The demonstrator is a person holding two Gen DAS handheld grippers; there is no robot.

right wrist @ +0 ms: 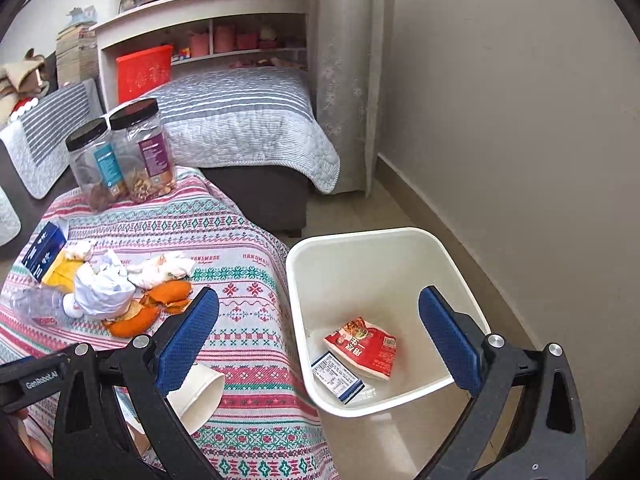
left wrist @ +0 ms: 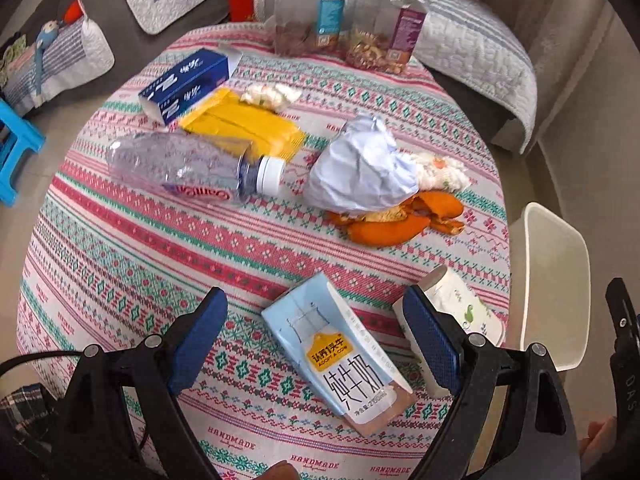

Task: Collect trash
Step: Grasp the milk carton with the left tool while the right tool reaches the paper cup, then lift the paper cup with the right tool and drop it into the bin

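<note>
My left gripper [left wrist: 316,334] is open above a flattened light-blue milk carton [left wrist: 340,356] on the patterned tablecloth [left wrist: 120,248]. A paper cup [left wrist: 460,308] lies by its right finger. Further off lie a clear plastic bottle [left wrist: 192,166], crumpled white paper [left wrist: 360,168], orange peel [left wrist: 396,220], a yellow wrapper [left wrist: 244,122], a blue box [left wrist: 188,82] and tissues [left wrist: 270,94]. My right gripper [right wrist: 320,328] is open and empty over the white bin [right wrist: 340,256], which holds a red packet [right wrist: 362,346] and a small carton [right wrist: 338,376].
Two clear jars with black lids [right wrist: 120,152] stand at the table's far edge. The bin [left wrist: 556,284] stands on the floor right of the table. A sofa with striped covers [right wrist: 240,120], a wall [right wrist: 520,120] and a blue stool [left wrist: 16,144] surround the table.
</note>
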